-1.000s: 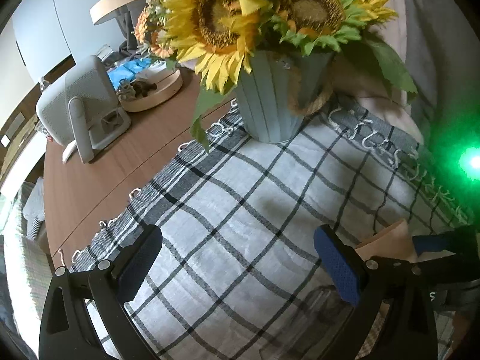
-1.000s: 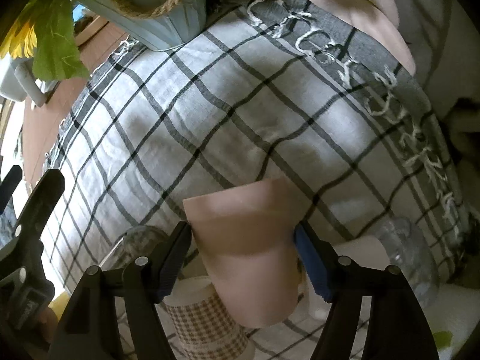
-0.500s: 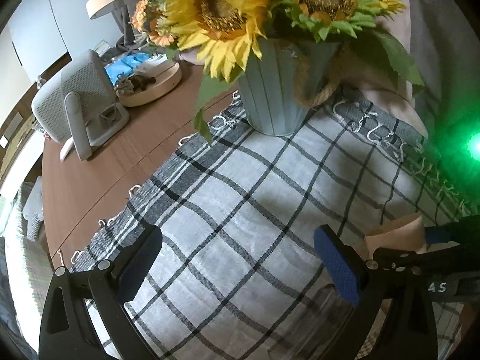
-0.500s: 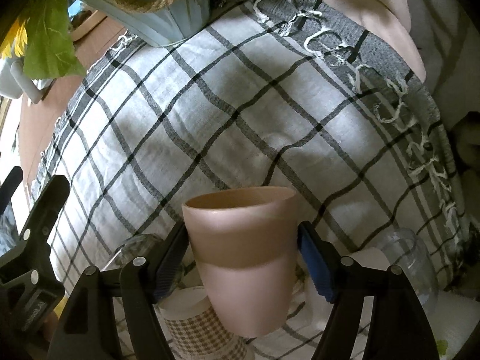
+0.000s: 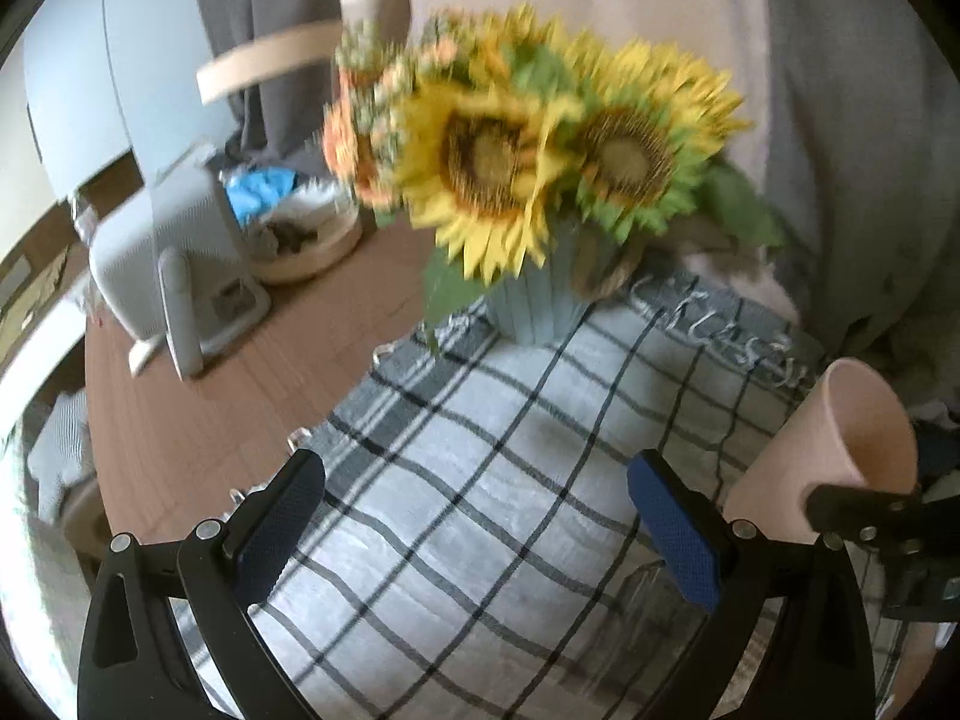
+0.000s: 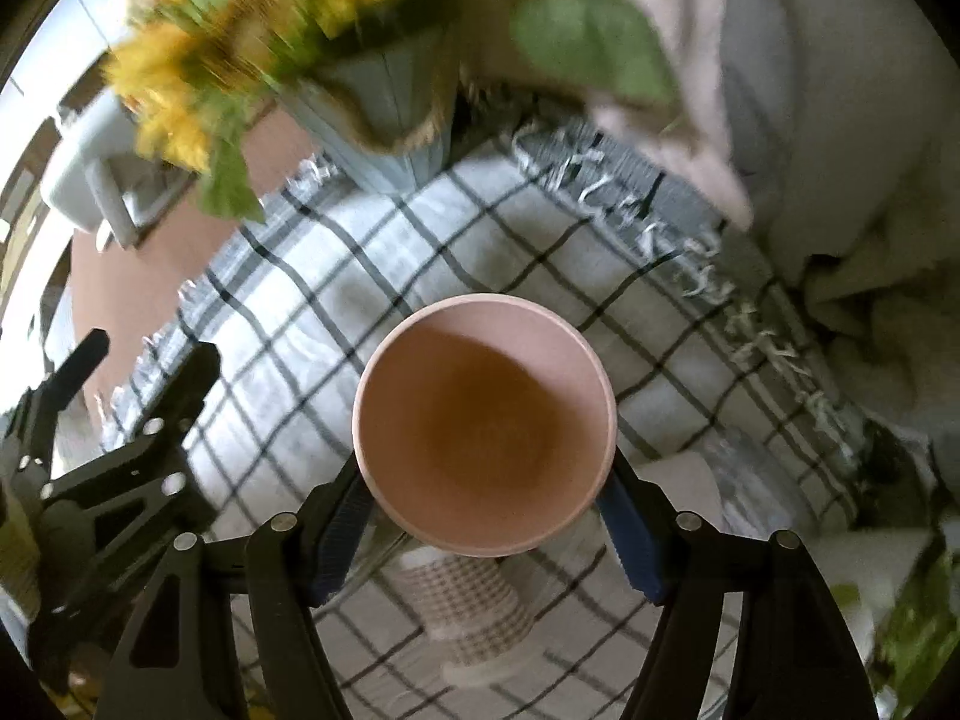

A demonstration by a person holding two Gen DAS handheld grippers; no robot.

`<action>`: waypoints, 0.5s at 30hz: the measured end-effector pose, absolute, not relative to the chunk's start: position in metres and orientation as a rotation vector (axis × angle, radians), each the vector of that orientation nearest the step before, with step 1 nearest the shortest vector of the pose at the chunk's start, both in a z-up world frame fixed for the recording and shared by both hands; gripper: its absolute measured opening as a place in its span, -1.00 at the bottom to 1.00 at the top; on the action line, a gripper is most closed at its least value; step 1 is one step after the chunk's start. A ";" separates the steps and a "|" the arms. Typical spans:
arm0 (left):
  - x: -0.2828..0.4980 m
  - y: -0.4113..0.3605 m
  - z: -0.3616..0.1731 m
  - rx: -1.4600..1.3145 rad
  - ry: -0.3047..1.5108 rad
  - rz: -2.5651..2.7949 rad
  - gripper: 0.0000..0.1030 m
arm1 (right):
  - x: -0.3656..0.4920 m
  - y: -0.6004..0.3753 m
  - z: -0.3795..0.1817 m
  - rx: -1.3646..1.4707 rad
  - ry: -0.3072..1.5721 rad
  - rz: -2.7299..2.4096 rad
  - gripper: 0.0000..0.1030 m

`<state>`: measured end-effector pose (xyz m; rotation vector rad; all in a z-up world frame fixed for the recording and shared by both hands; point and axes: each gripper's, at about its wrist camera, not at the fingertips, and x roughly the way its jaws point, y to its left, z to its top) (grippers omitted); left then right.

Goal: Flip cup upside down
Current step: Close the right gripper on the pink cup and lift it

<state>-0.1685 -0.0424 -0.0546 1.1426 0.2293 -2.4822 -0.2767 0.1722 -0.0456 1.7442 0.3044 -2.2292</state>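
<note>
My right gripper (image 6: 486, 534) is shut on a pink cup (image 6: 483, 426) and holds it above the checked cloth (image 6: 336, 300). The cup's open mouth faces the right wrist camera, so I see straight into it. In the left wrist view the cup (image 5: 834, 450) is at the right, tilted, mouth up and to the right, held by the right gripper's fingers (image 5: 864, 507). My left gripper (image 5: 480, 528) is open and empty above the cloth (image 5: 480, 450), left of the cup.
A blue vase of sunflowers (image 5: 534, 192) stands at the cloth's far edge. A checked paper cup (image 6: 468, 606) and a clear glass (image 6: 738, 468) stand below the held cup. A white device (image 5: 174, 252) and a round tray (image 5: 306, 234) sit on the wooden table (image 5: 198, 420).
The right gripper has lifted the pink cup and turned it from mouth-down towards mouth-facing-camera. Both cameras have tipped up, so more of the sunflowers and background show.
</note>
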 end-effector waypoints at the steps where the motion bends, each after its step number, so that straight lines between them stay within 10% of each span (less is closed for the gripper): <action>1: -0.161 -0.041 -0.047 1.121 0.209 -2.516 1.00 | -0.266 0.172 -0.032 1.717 0.283 -2.261 0.37; 15: -0.073 -0.032 -0.008 1.001 -0.005 -2.804 1.00 | -0.114 0.159 0.005 1.697 -0.065 -2.417 0.37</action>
